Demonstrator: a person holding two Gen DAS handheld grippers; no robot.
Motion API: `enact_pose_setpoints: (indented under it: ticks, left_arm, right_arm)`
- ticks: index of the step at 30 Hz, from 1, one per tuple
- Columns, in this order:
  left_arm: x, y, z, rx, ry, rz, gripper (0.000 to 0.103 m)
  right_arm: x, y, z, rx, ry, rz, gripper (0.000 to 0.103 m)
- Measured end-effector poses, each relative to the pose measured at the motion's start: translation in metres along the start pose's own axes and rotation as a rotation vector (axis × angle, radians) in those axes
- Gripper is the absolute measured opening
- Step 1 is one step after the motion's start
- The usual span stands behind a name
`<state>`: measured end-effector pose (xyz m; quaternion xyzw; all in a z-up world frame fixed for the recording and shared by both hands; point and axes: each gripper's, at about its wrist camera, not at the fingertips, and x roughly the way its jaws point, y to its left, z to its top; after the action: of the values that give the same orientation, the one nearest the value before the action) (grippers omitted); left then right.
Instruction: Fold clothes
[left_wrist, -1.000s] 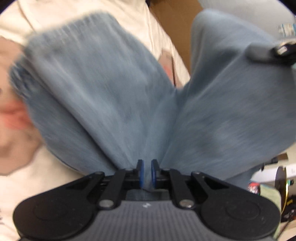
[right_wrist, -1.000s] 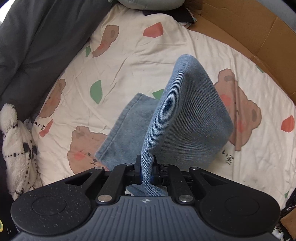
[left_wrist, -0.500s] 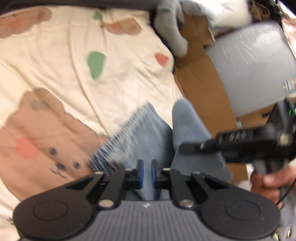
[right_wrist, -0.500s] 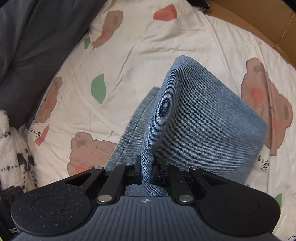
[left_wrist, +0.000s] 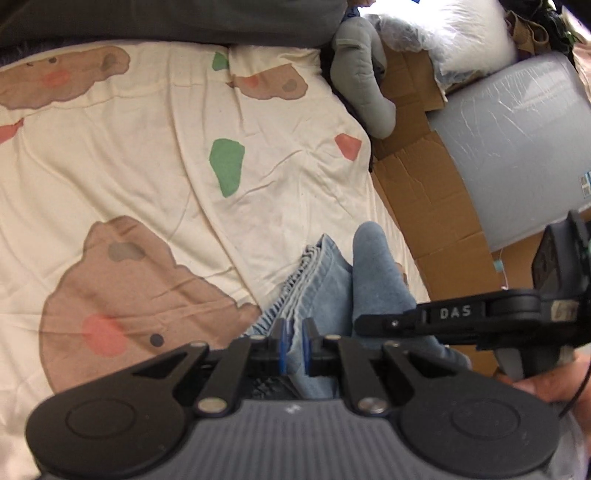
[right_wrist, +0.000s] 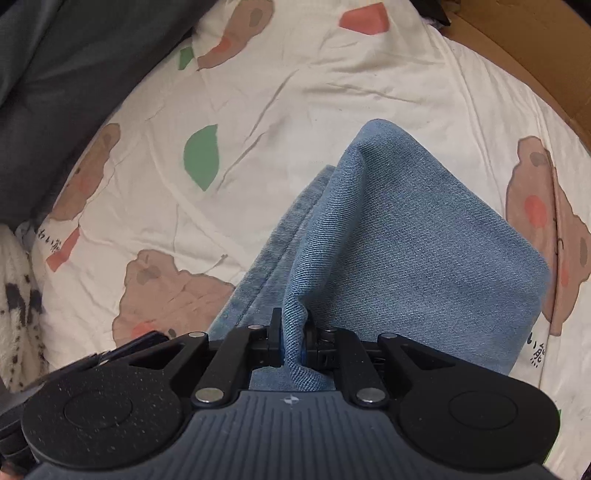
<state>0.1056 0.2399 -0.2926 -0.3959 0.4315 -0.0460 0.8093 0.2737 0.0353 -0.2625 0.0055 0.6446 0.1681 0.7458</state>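
Note:
Light blue jeans (right_wrist: 413, 236) hang folded above a cream bedsheet printed with bears (right_wrist: 295, 85). My right gripper (right_wrist: 293, 341) is shut on a pinched fold of the denim, and the cloth drapes away from it toward the sheet. In the left wrist view, my left gripper (left_wrist: 293, 345) is shut on the jeans (left_wrist: 325, 273) at their gathered waistband edge. The right gripper's black body (left_wrist: 480, 321) reaches in from the right, close beside the left one, with a person's hand (left_wrist: 546, 384) behind it.
A dark grey duvet (right_wrist: 55, 74) lies along the far left of the bed. Flattened cardboard (left_wrist: 417, 192) and a grey plastic-wrapped bundle (left_wrist: 517, 147) stand past the bed's right edge. A grey plush toy (left_wrist: 362, 74) sits at the bed's corner. A white spotted plush (right_wrist: 18, 295) lies at left.
The left gripper swung down from the spread-out jeans to sit beside the right gripper, bringing the denim together. The right gripper lowered the folded jeans closer to the sheet.

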Motion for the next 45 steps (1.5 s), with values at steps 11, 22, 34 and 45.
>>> enact_pose_setpoints:
  ticks: [11,22,34,45]
  left_arm:
    - [0.004,-0.003,0.0,0.005,0.005,0.002,0.008]
    - [-0.004,-0.019,0.004,0.011,-0.002,-0.028,0.025]
    - [0.01,-0.049,-0.011,0.047,0.026,-0.099,0.05]
    - [0.017,-0.075,-0.037,0.154,0.079,-0.164,0.077]
  right_arm:
    - [0.02,0.004,0.008,0.009,0.01,0.024,0.015]
    - [-0.037,-0.025,0.032,0.133,-0.066,0.168,0.05]
    - [-0.045,-0.132,-0.012,0.19,-0.135,0.197,0.05]
    - [-0.001,-0.162,-0.056,0.196,-0.085,0.244,0.044]
